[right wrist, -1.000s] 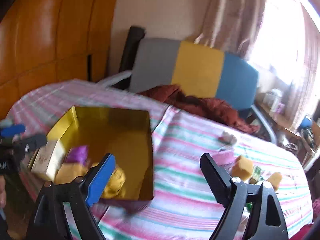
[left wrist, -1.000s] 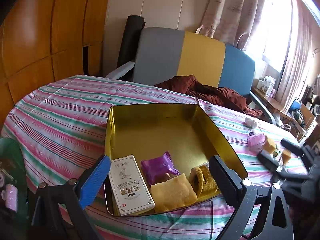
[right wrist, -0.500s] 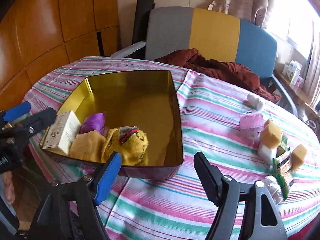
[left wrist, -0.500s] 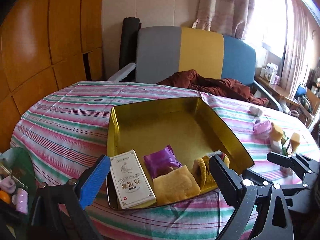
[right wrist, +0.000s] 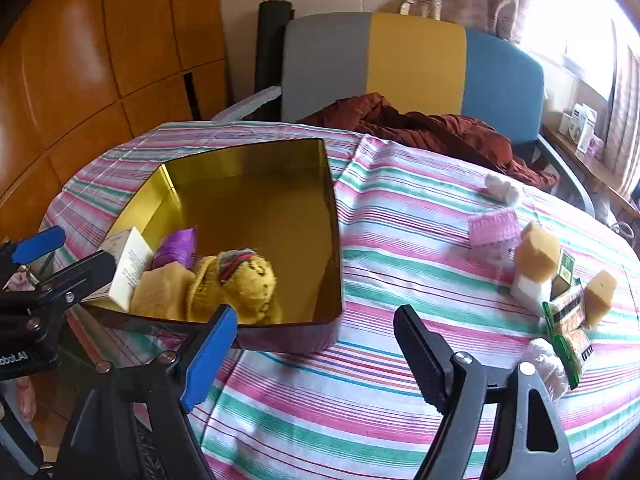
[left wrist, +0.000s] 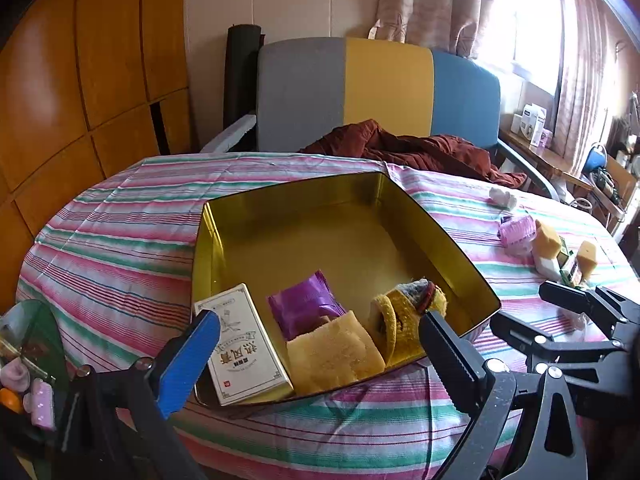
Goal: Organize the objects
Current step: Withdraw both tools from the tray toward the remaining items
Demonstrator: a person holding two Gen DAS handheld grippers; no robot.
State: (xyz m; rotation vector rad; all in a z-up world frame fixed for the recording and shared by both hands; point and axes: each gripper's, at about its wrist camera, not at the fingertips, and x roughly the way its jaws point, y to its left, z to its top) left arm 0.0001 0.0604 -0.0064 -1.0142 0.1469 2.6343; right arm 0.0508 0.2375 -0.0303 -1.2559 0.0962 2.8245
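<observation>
Your left gripper (left wrist: 316, 350) hangs at the lower centre of its frame, jaws apart and empty, over the near rim of the gold tin (left wrist: 448, 236). Your right gripper (right wrist: 316, 344) sits at the bottom of its view with nothing between its jaws, which are opening, over bare striped cloth just right of the tin.

Inside the tin, all crowded against the near wall: a white box (left wrist: 244, 344), a purple packet (left wrist: 304, 308), a tan sponge (left wrist: 332, 352) and a yellow knitted toy (right wrist: 240, 280). The far part of the tin is free.

The loose items still to be gathered lie at the right of the table (right wrist: 400, 240): a pink roller (right wrist: 492, 226), a small white piece (right wrist: 502, 190), two sponge blocks (right wrist: 536, 252) and a green-edged packet (right wrist: 568, 320), packed closely, some touching.

Risks, in my judgement:
- The cluster is tight; closing on one piece may drag or topple a neighbour.
- The green-edged packet lies near the table's right edge; a nudge outward could send it off.
- The tin overhangs or sits at the near edge, and a knock from either gripper could tip it. The exact margin cannot be told.
- The cloth may bunch under a low approach.

Open room: the broad striped area between tin and cluster, and the tin's far half, give you clear passage
</observation>
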